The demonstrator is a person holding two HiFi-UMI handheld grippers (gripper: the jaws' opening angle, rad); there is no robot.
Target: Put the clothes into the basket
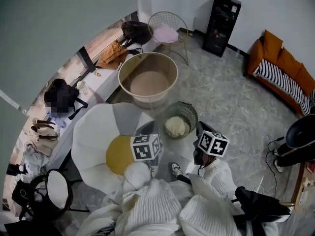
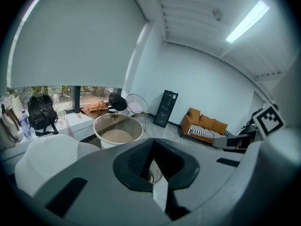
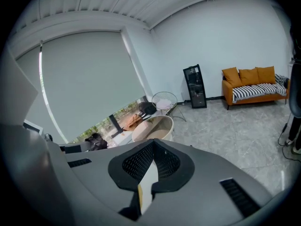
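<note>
A dark wire basket [image 1: 190, 110] stands on the floor just ahead of me, with a cream cloth [image 1: 176, 127] lying in it. My left gripper [image 1: 146, 131] is at the basket's left side and my right gripper [image 1: 201, 132] at its right side, both tilted down. In the left gripper view the jaws [image 2: 157, 173] stand close together, and the basket's mesh [image 2: 154, 169] shows through the slit. The right gripper [image 3: 149, 173] is shut, with only a pale strip in the slit and no cloth hanging from it. White ribbed sleeves [image 1: 157, 208] cover my arms.
A big beige tub [image 1: 126, 68] stands beyond the basket. A white and yellow egg-shaped cushion [image 1: 96, 132] lies to the left. Further off are a wire chair [image 1: 170, 21], a black cabinet [image 1: 222, 18] and an orange sofa [image 1: 275, 58]. Bags sit on the window bench [image 1: 61, 97].
</note>
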